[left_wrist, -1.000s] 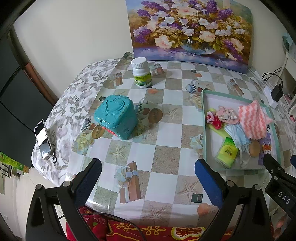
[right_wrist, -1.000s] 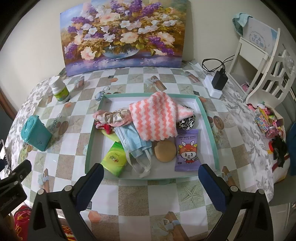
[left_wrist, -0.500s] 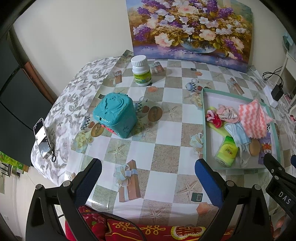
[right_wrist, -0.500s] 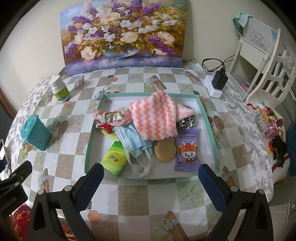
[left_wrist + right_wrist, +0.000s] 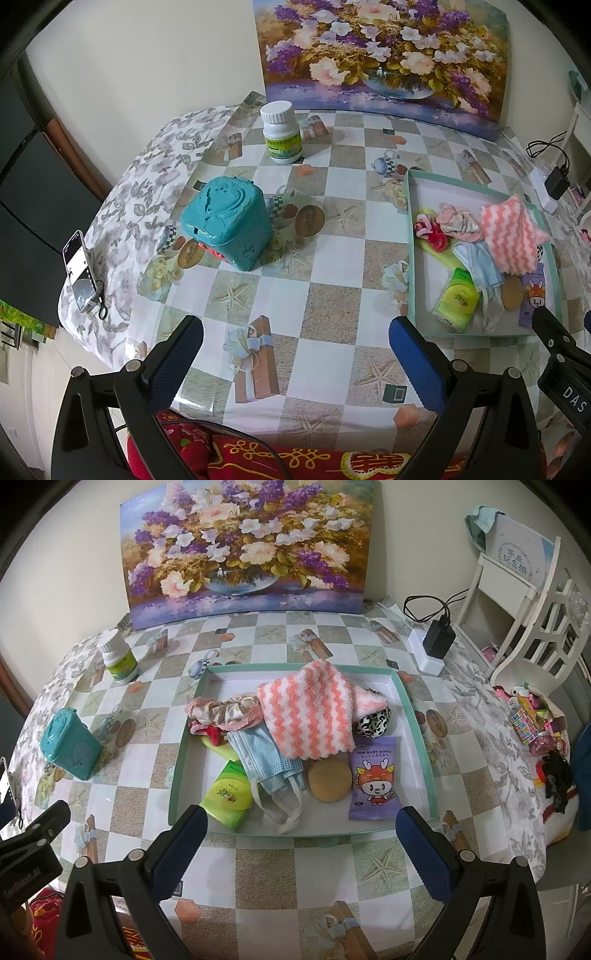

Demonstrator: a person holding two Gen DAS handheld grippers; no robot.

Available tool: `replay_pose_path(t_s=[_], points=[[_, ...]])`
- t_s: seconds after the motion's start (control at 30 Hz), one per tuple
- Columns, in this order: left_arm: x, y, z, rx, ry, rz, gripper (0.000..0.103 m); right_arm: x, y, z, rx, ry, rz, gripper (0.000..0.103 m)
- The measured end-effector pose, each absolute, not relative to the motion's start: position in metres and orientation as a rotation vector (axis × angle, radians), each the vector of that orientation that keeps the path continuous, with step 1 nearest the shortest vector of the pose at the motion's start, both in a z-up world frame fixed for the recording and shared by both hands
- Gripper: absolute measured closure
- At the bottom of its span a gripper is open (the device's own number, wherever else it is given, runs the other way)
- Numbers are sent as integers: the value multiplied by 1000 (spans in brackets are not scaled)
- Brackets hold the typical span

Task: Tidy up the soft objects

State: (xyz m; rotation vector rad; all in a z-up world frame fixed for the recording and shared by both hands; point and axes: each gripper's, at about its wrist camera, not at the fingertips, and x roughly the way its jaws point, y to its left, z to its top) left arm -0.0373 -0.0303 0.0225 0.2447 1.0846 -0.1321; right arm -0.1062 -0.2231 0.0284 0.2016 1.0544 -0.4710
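A shallow teal-rimmed tray (image 5: pixel 417 716) (image 5: pixel 410 236) holds a pink-and-white zigzag cloth (image 5: pixel 310 716) (image 5: pixel 511 236), a blue face mask (image 5: pixel 269 760) (image 5: pixel 478 262), pink scrunchies (image 5: pixel 225 710) (image 5: pixel 456 223), a green tissue pack (image 5: pixel 227 799) (image 5: pixel 458 299), a tan round puff (image 5: pixel 330 780), a purple baby-wipes pack (image 5: pixel 375 779) and a leopard-print item (image 5: pixel 373 722). My right gripper (image 5: pixel 301 823) hovers open just before the tray's near rim, holding nothing. My left gripper (image 5: pixel 295 334) hangs open over the bare tablecloth, left of the tray.
A teal lidded box (image 5: pixel 229 223) (image 5: pixel 70 744) and a white pill bottle (image 5: pixel 281 127) (image 5: pixel 119 657) stand on the checkered tablecloth. A flower painting (image 5: pixel 251 546) leans at the back. A charger block (image 5: pixel 434 644), white rack (image 5: pixel 532 613) and phone (image 5: pixel 79 269) flank the table.
The left wrist view has shifted slightly, the table contents sliding a little down and left. The right gripper and the tray items have stayed put. Both grippers remain open.
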Motion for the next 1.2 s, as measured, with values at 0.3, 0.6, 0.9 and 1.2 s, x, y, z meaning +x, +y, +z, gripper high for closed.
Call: replay_pose_path(t_s=[0.3,0.6,0.9,1.2], points=[[-35,-29,20,244,1096,-128,2,-107,-225,26,198,1061,-466,0],[-35,-30,19,246,1099,-133,2,-106,-226,25,197,1064,-464,0],[-35,-30,19,247,1097,-135,2,-106,-226,25,196,1064,-464,0],[-35,-30,19,247,1101,-141,2,-105,-225,25,194,1065,-465,0]])
